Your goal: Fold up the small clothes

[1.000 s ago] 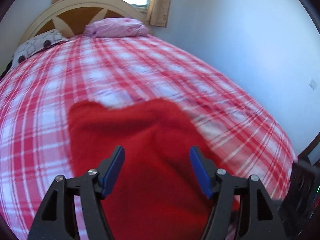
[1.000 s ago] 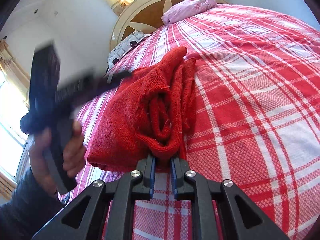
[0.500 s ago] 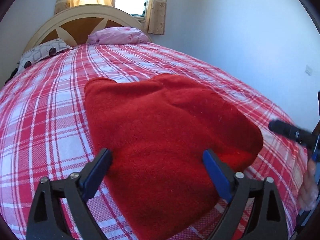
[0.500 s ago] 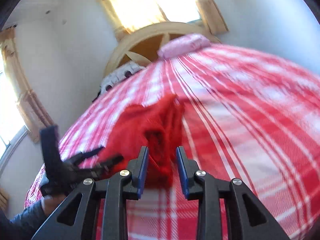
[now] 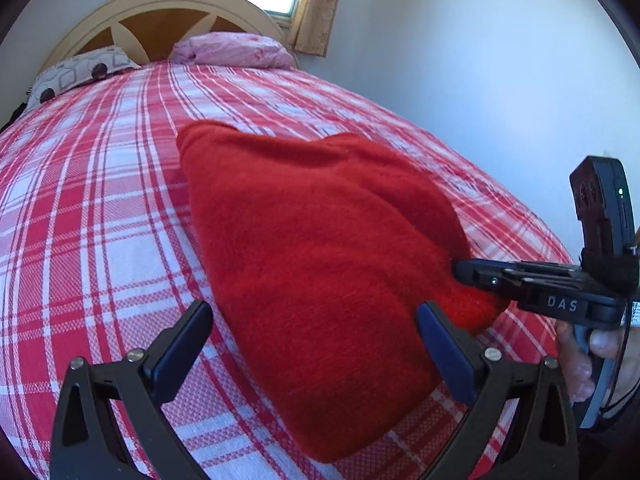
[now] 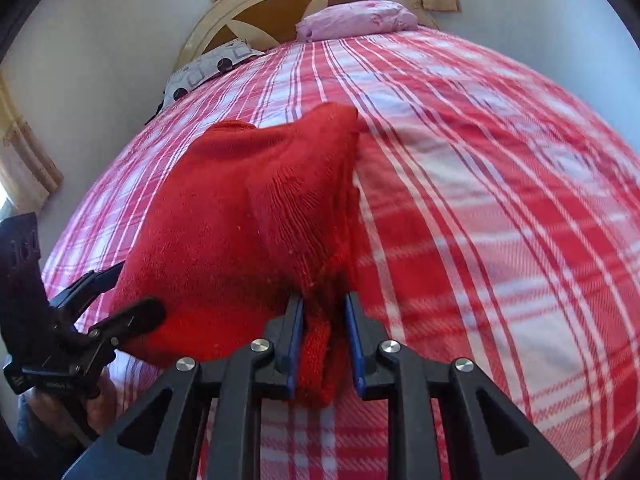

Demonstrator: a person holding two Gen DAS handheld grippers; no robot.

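Left hand-held gripper (image 5: 314,354) stands wide open astride the red garment (image 5: 320,248), touching nothing. Right hand-held gripper (image 6: 322,344) is closing on its bunched edge. Garment lies folded mid-bed (image 5: 100,208); final squaring appears to remain.

2 close wrist views facing the headboard (image 5: 160,4), sharing the red cloth (image 5: 320,248).

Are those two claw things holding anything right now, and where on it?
The right gripper, jaws closing, pinches the red garment at its near ribbed edge. The left gripper is open, holding nothing.
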